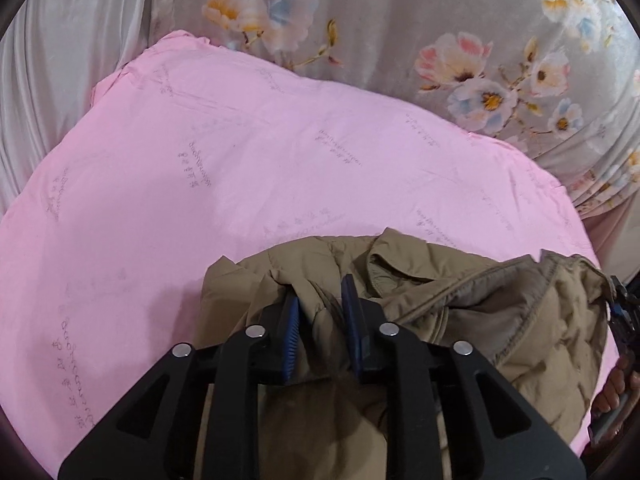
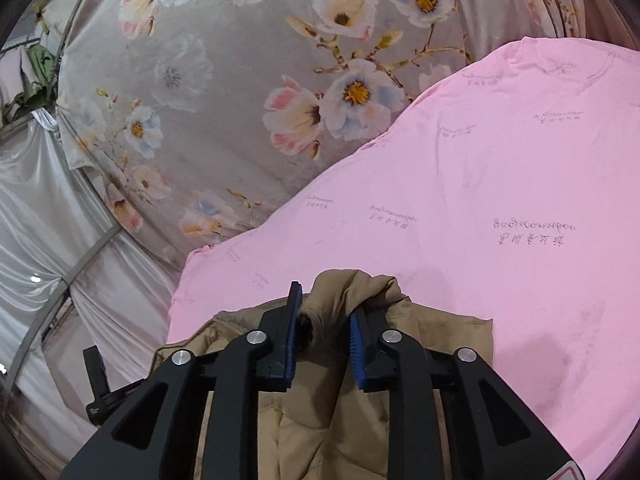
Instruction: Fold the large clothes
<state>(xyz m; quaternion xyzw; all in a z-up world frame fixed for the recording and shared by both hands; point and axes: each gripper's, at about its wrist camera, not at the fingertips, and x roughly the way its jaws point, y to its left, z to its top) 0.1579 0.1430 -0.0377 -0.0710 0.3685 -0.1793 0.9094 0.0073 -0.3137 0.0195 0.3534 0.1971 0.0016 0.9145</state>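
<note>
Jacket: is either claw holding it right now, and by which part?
Both. The left claw pinches a bunched fold of the tan quilted jacket beside its collar; the right claw grips a gathered fold at its edge.

pink printed sheet (image 1: 240, 168) on table | floral curtain (image 2: 224, 92) behind | white drape (image 2: 36, 208) at side

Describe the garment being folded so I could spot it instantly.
A pink sheet printed with faint script covers the work surface, with flowered fabric behind it. On its near edge lies a tan quilted jacket, gripped by both the left gripper and the right gripper. It is the only brown, padded item.
</note>
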